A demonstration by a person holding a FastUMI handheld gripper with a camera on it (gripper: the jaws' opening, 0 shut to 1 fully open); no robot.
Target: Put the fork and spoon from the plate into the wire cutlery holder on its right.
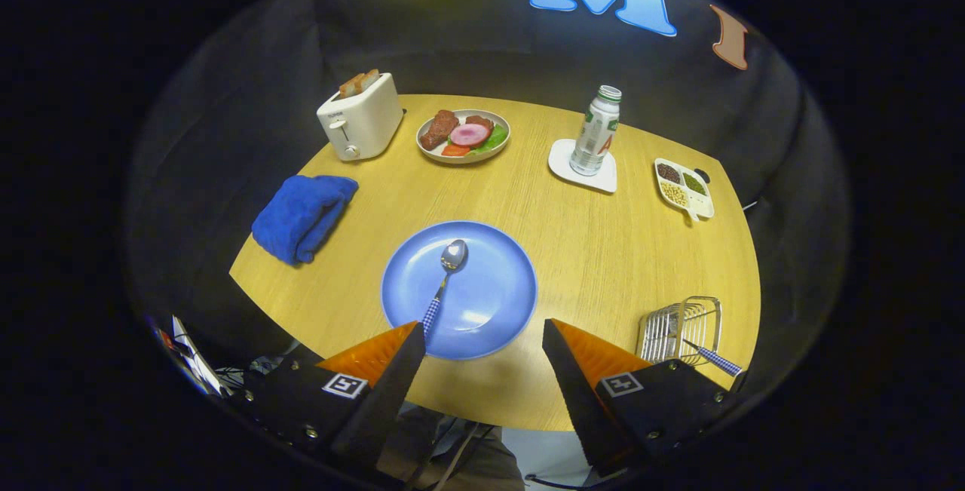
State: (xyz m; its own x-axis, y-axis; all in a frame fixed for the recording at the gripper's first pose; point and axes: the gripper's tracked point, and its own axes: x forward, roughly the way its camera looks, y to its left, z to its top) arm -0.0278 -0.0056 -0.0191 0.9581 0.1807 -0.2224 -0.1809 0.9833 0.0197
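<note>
Spoon [450, 268] lies on the blue plate [497, 310], handle just ahead of the hand-held gripper [482, 336], whose fingers stand apart, empty. Rightward on the bench [603, 250], the wire cutlery holder [678, 329] already carries one checked-handled utensil [712, 359] (presumably the fork), so half remains.

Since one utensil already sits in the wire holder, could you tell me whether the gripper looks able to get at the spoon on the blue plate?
Probably yes. The gripper is open, and the checked-handled metal spoon lies alone on the round blue plate just ahead of the fingers, its handle end beside one fingertip, with nothing over it.
</note>
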